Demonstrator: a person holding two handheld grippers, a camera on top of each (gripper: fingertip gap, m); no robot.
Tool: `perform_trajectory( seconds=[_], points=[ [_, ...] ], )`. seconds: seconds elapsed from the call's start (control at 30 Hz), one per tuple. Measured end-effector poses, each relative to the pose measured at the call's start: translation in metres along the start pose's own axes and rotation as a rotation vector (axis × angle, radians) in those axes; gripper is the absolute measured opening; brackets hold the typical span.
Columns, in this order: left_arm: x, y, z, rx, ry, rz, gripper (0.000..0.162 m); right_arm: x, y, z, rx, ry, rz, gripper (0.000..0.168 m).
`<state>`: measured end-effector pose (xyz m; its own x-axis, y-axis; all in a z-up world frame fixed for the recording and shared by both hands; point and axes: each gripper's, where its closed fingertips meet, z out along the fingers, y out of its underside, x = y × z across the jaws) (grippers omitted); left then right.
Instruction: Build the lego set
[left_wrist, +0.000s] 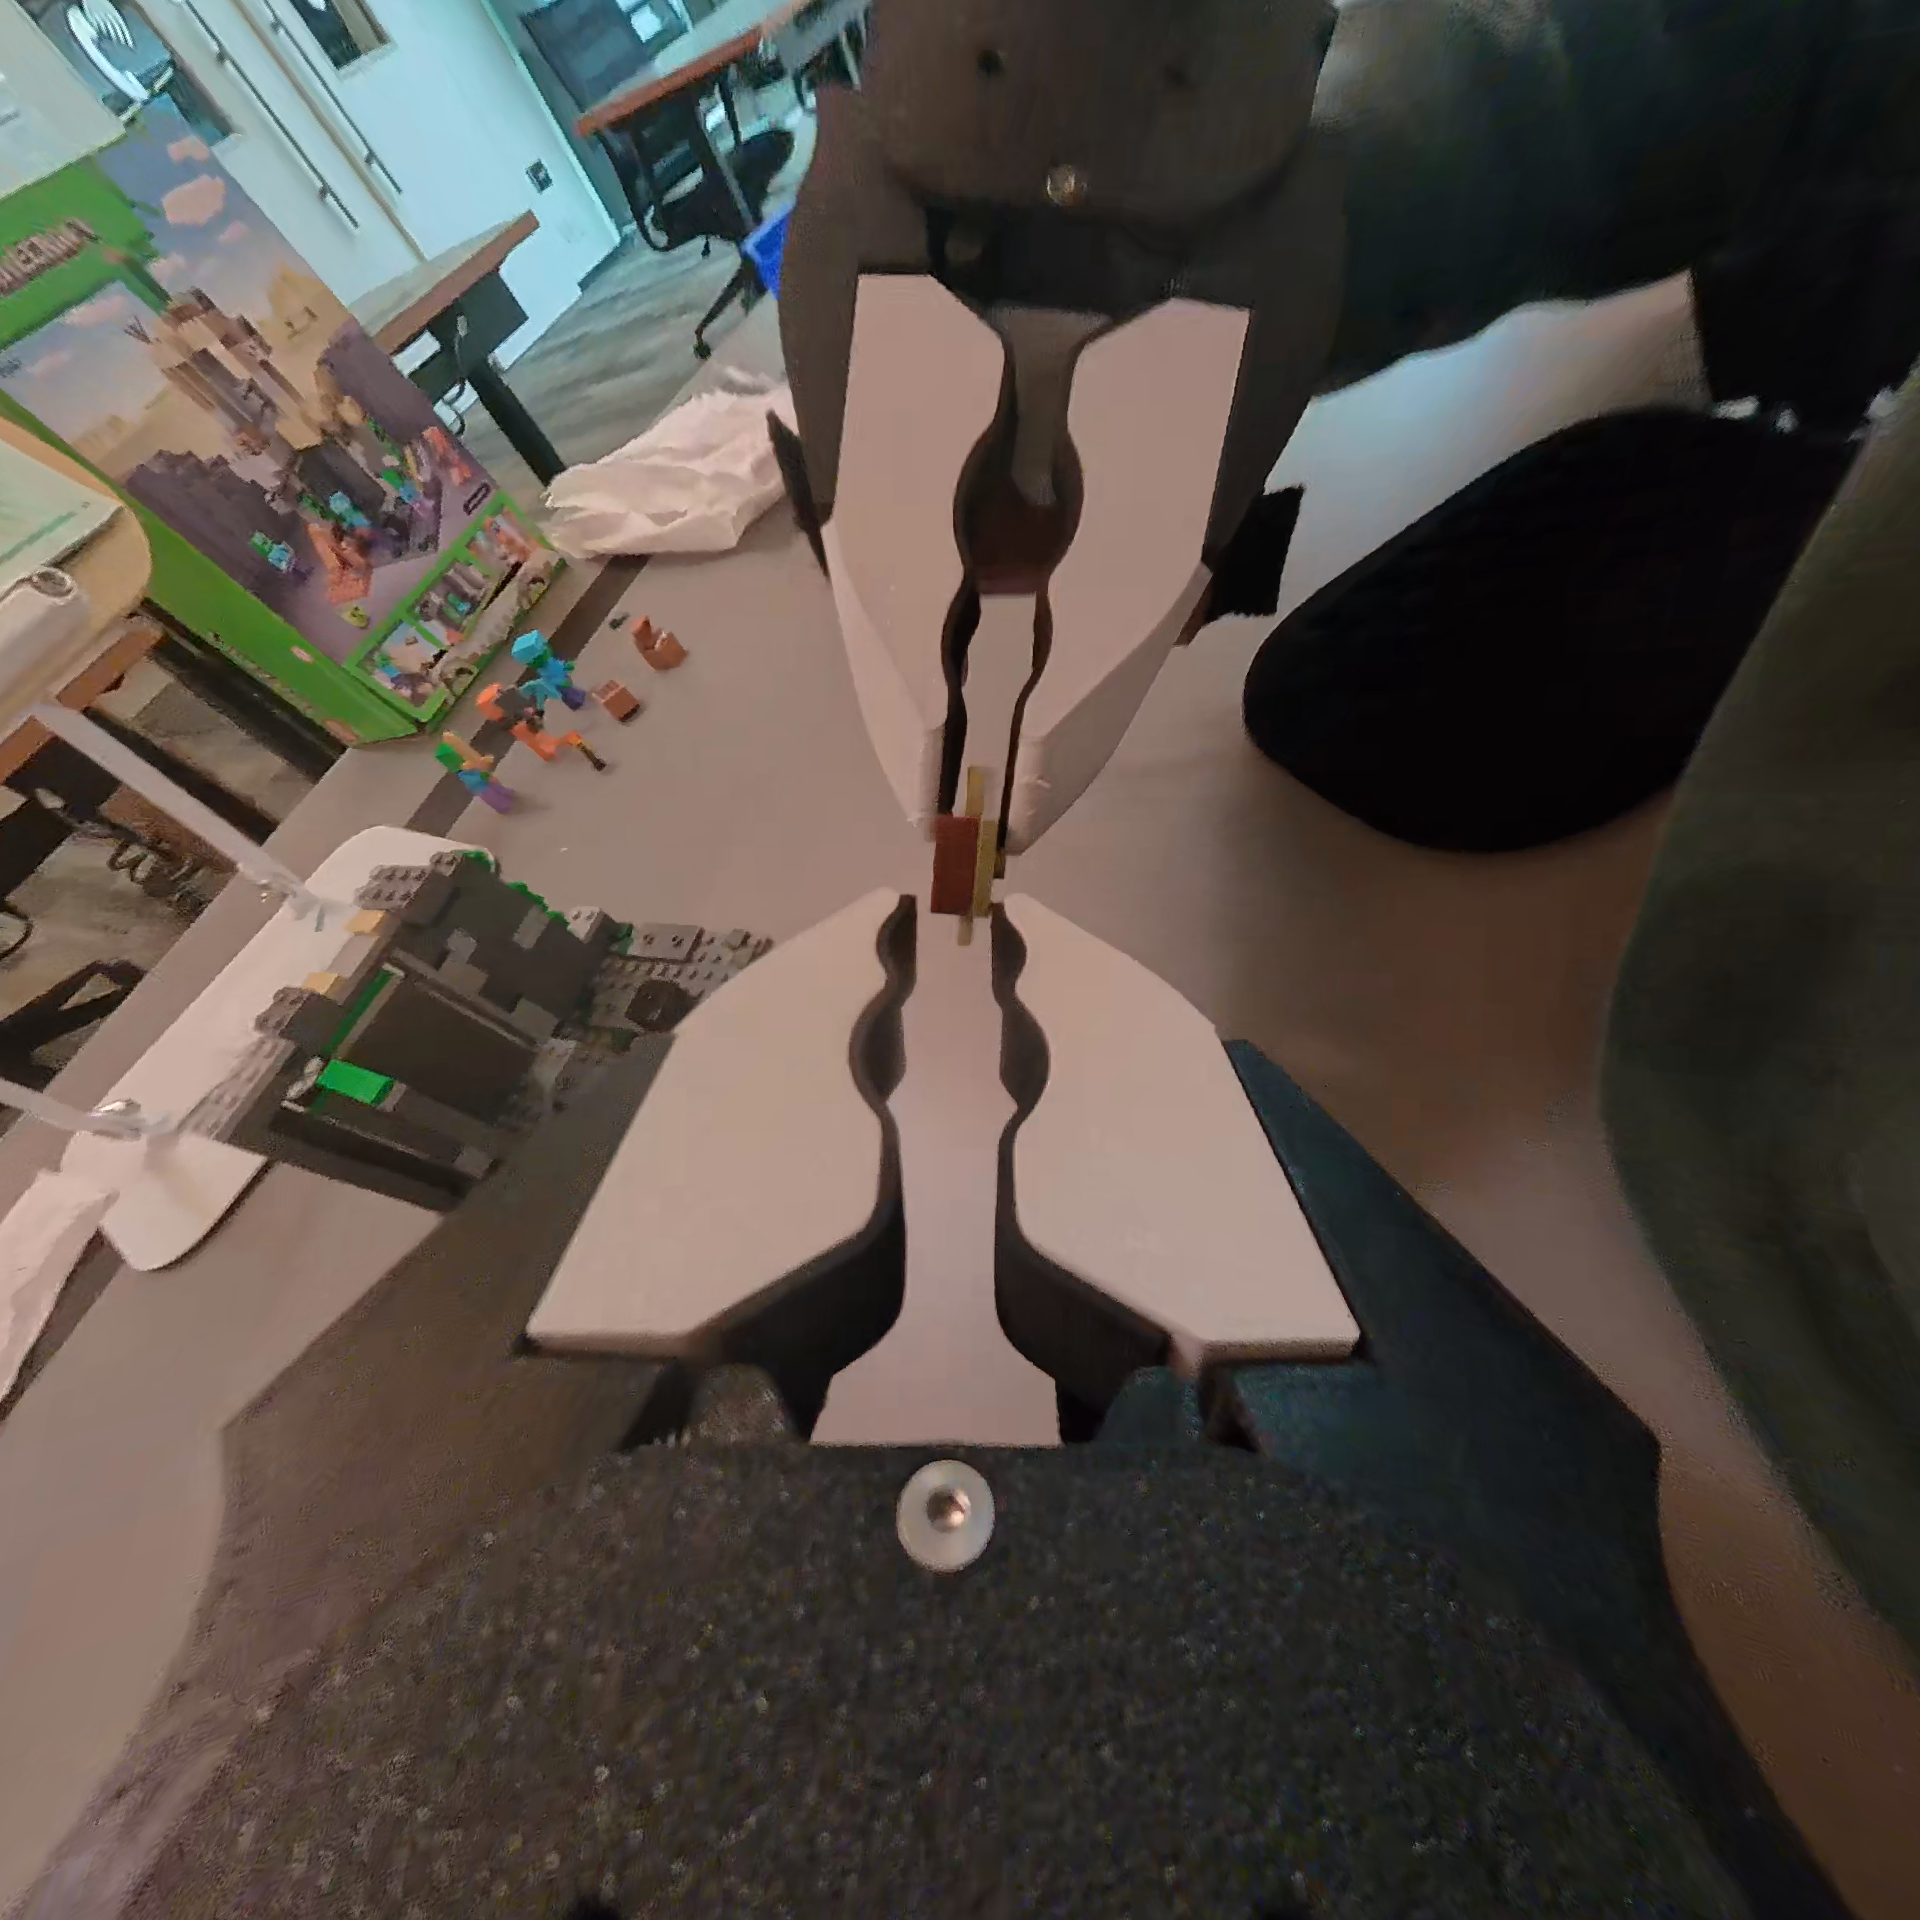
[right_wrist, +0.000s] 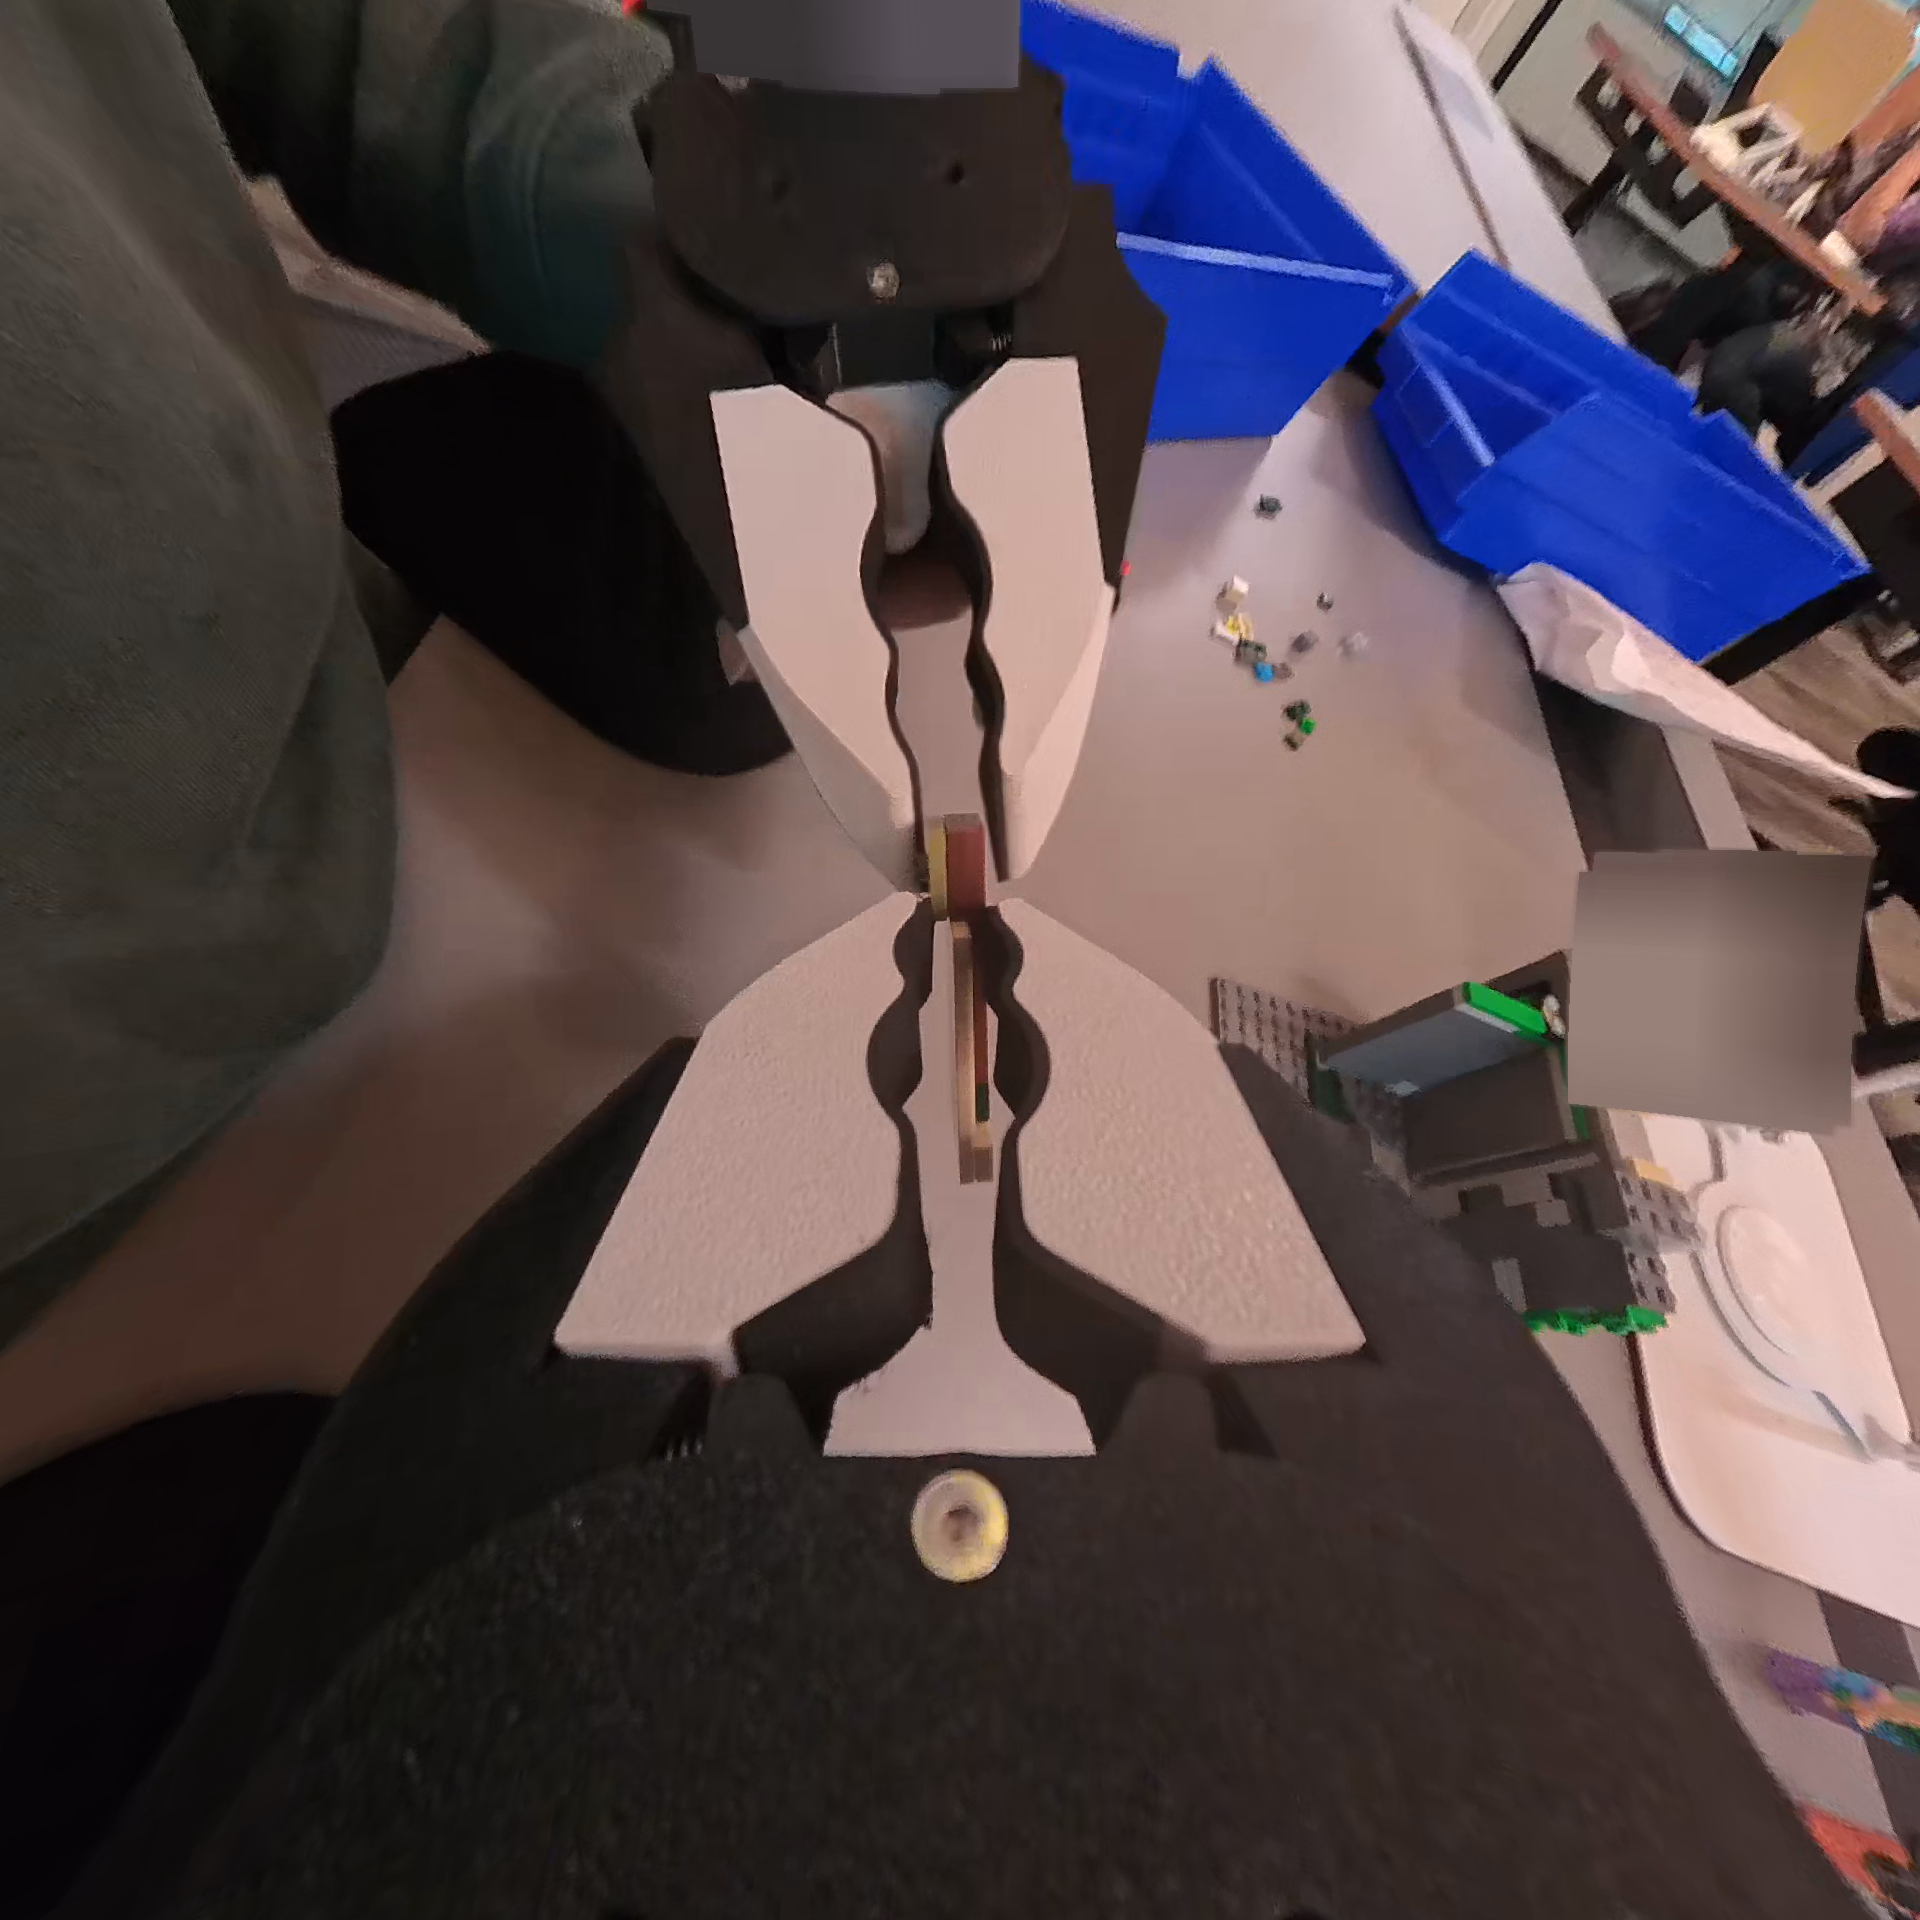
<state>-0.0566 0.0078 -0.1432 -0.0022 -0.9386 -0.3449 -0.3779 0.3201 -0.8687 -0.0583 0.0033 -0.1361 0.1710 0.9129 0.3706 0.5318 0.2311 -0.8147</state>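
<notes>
My two grippers meet tip to tip above the grey table (left_wrist: 727, 790). My left gripper (left_wrist: 954, 906) is shut on a small dark red brick (left_wrist: 952, 871). In the right wrist view it comes in from above, with the brick (right_wrist: 971, 862) at its tips. My right gripper (right_wrist: 961, 916) is shut on a thin tan plate (right_wrist: 970, 1049) that stands on edge between its fingers. The tan plate (left_wrist: 979, 831) lies flat against the side of the red brick. The grey and green castle build (left_wrist: 447, 997) stands on the table to the left; in the right wrist view the build (right_wrist: 1475, 1143) is at the right.
The set's box (left_wrist: 312, 468) stands at the far left, with minifigures (left_wrist: 520, 707) and brown pieces (left_wrist: 655, 644) in front of it. Blue bins (right_wrist: 1558, 468) and loose small pieces (right_wrist: 1268, 644) lie at the right. A person's dark sleeve (left_wrist: 1507, 623) rests on the table. My two grippers' fingertips are within a few centimetres of each other. The build (right_wrist: 1475, 1143) is about 25 centimeters from both grippers' fingertips. The left camera catches it too, in the left wrist view (left_wrist: 464, 1043).
</notes>
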Motion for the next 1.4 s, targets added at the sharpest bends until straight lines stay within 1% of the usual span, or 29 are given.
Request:
perform_trajectory(
  seconds=[0.13, 0.23, 0.37, 0.43, 0.5, 0.63, 0.73, 0.87, 0.93, 1.0, 1.07, 1.17, 1.2, 1.3, 1.37, 1.4],
  points=[
    [0.007, -0.012, -0.005, 0.073, 0.007, 0.027, 0.010, -0.005, -0.010, -0.005, 0.118, -0.009, 0.007, 0.009],
    [0.011, -0.012, -0.006, 0.051, 0.025, 0.041, 0.010, -0.009, -0.011, -0.005, 0.155, -0.012, 0.018, 0.009],
    [0.014, -0.003, -0.004, -0.038, 0.031, 0.078, 0.010, -0.011, -0.003, -0.001, 0.124, -0.001, 0.047, 0.009],
    [0.013, -0.001, -0.003, -0.079, 0.039, 0.072, 0.010, -0.010, -0.002, 0.000, 0.086, 0.020, 0.018, 0.010],
    [0.012, 0.003, -0.001, -0.133, 0.041, 0.102, 0.010, -0.011, -0.006, 0.001, 0.057, 0.028, -0.029, 0.017],
    [0.013, 0.005, 0.001, -0.194, 0.056, 0.145, 0.010, -0.013, -0.005, 0.004, -0.019, 0.026, -0.111, 0.013],
    [0.016, 0.004, -0.001, -0.210, 0.075, 0.147, 0.010, -0.015, -0.007, 0.003, 0.003, 0.017, -0.100, 0.010],
    [0.017, 0.002, -0.002, -0.151, 0.085, 0.120, 0.010, -0.016, -0.008, 0.004, 0.067, 0.026, -0.038, 0.009],
    [0.018, 0.002, -0.002, -0.106, 0.104, 0.053, 0.010, -0.016, -0.008, 0.004, 0.113, 0.013, 0.022, 0.009],
    [0.017, 0.000, -0.002, -0.025, 0.115, -0.007, 0.011, -0.015, -0.009, 0.002, 0.172, -0.005, 0.084, 0.009],
    [0.017, 0.001, -0.002, 0.022, 0.145, -0.100, 0.020, -0.012, -0.014, -0.002, 0.245, -0.018, 0.157, 0.009],
    [0.013, -0.002, 0.000, 0.108, 0.143, -0.181, 0.022, -0.010, -0.023, -0.007, 0.361, -0.053, 0.241, 0.009],
    [0.012, -0.005, 0.000, 0.136, 0.139, -0.193, 0.021, -0.009, -0.026, -0.010, 0.399, -0.060, 0.265, 0.009],
    [0.014, -0.012, 0.000, 0.182, 0.167, -0.196, 0.007, -0.005, -0.033, -0.015, 0.477, -0.065, 0.304, 0.009],
    [0.012, -0.014, -0.001, 0.182, 0.166, -0.191, 0.006, -0.004, -0.032, -0.017, 0.484, -0.062, 0.306, 0.009],
    [0.011, -0.012, 0.000, 0.156, 0.165, -0.183, 0.006, -0.005, -0.030, -0.016, 0.469, -0.063, 0.305, 0.009]
  ],
)
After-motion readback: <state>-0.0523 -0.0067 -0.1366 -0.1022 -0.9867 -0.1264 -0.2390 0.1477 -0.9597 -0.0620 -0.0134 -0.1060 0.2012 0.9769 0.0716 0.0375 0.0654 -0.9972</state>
